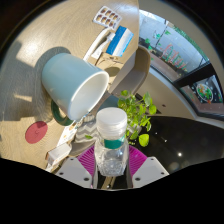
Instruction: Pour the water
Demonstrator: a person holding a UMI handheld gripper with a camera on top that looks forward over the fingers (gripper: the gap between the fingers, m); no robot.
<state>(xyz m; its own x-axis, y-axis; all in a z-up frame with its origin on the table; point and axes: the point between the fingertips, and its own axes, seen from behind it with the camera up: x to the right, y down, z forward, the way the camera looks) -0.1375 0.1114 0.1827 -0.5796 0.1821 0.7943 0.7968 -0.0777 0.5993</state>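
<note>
Low in the frame, the gripper (112, 170) pinches a bottle (111, 133). The cup (73, 85), upper left, lies tipped; water poured there would likely spill across the table (25, 105).

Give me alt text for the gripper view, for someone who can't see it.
The gripper has its jaws closed on a clear plastic bottle with a white cap. Beyond it a pale blue cup lies tipped on its side, mouth toward the bottle, with a small green plant beside it.
</note>
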